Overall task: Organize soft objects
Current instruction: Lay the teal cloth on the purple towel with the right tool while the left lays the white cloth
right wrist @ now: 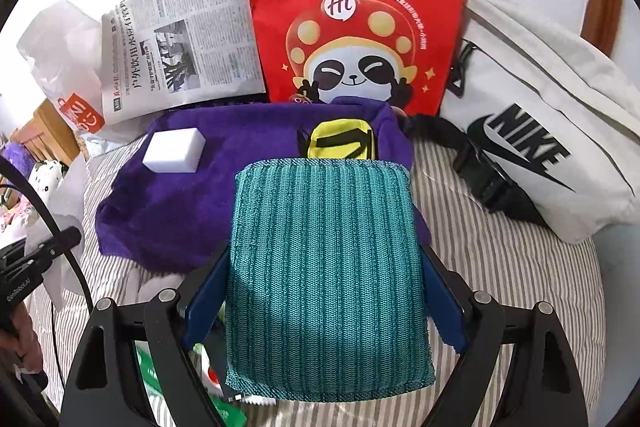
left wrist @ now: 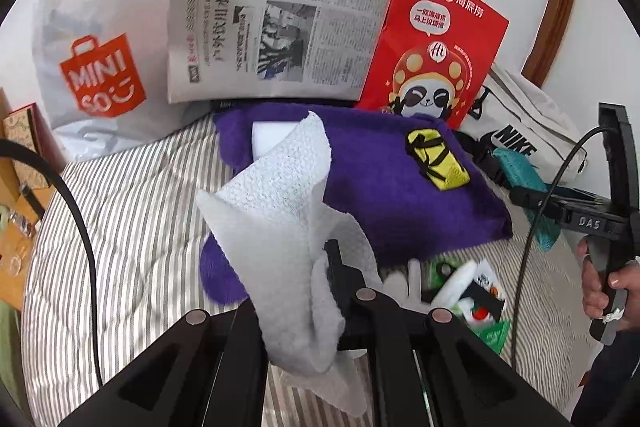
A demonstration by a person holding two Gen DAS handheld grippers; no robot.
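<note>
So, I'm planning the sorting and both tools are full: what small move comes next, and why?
Probably lower the right tool and set its teal pad on the purple towel, between the white sponge and yellow pouch. The soft items are gathering there, and that patch looks bare.

1. One purple towel (right wrist: 180, 211).
2. One white sponge block (right wrist: 174, 150).
3. One yellow pouch (right wrist: 340, 143).
4. One teal cloth (right wrist: 328, 267).
5. One white tissue sheet (left wrist: 280, 211).
6. Three bags: red paper bag (right wrist: 352, 7), white plastic bag (left wrist: 100, 47), white Nike bag (right wrist: 560, 115).
7. One newspaper (left wrist: 272, 23).
</note>
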